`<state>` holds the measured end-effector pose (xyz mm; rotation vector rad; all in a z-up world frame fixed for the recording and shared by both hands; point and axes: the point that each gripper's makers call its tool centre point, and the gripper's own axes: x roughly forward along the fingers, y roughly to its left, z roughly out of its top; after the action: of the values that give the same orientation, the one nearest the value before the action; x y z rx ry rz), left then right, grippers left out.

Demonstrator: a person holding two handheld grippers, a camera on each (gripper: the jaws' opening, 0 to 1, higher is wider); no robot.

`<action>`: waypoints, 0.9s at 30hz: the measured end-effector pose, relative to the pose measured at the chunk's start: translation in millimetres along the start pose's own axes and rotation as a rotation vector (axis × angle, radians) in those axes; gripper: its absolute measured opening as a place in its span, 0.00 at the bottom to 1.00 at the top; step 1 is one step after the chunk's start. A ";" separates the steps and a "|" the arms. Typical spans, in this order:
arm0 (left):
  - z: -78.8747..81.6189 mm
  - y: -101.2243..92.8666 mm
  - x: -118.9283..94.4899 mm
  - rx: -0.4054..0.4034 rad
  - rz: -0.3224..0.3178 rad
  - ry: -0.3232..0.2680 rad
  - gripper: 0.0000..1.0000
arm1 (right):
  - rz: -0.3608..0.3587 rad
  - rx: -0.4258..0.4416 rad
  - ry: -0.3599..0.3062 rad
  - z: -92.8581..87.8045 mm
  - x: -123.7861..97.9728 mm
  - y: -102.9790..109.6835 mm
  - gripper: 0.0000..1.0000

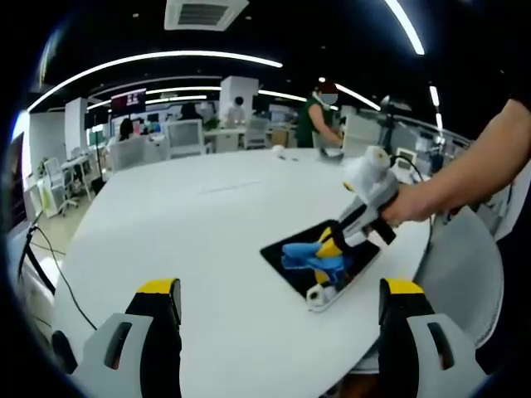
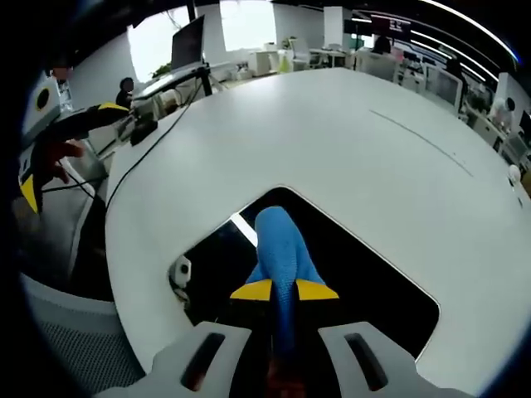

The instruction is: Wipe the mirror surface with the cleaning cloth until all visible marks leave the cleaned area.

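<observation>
The mirror (image 1: 286, 267) is a dark rectangular pane lying flat near the edge of the white table (image 1: 191, 224), with a small white fitting at its near corner. A blue cleaning cloth (image 1: 309, 257) rests on the glass. A hand holds my right gripper (image 1: 330, 246) down on the cloth from the right. In the right gripper view, my right gripper (image 2: 284, 290) is shut on the blue cloth (image 2: 278, 236), pressing it onto the mirror (image 2: 365, 282). My left gripper (image 1: 280, 290) hovers open over the table, short of the mirror, and holds nothing. The left gripper (image 2: 62, 133) also shows at the far left.
The round white table (image 2: 373, 157) stretches far beyond the mirror. A grey mesh chair (image 1: 465, 274) stands beside the mirror's edge. A black cable (image 2: 153, 145) crosses the table rim. Office desks, chairs and several people (image 1: 319, 120) fill the background.
</observation>
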<state>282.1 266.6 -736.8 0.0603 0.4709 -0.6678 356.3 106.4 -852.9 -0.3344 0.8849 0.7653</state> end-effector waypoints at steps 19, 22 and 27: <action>7.3 9.9 10.8 0.018 -0.031 -0.019 1.00 | -0.075 0.075 0.032 -38.7 -32.3 -51.6 0.03; 8.1 11.1 12.0 0.018 -0.032 -0.021 1.00 | -0.086 0.087 0.035 -44.3 -36.9 -59.0 0.03; 9.7 12.1 13.1 0.026 -0.037 -0.019 1.00 | -0.104 0.105 0.041 -54.2 -44.7 -72.7 0.03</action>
<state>302.3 266.5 -735.1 0.0699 0.4456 -0.7101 360.1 5.4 -853.2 -0.3017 0.9356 0.6153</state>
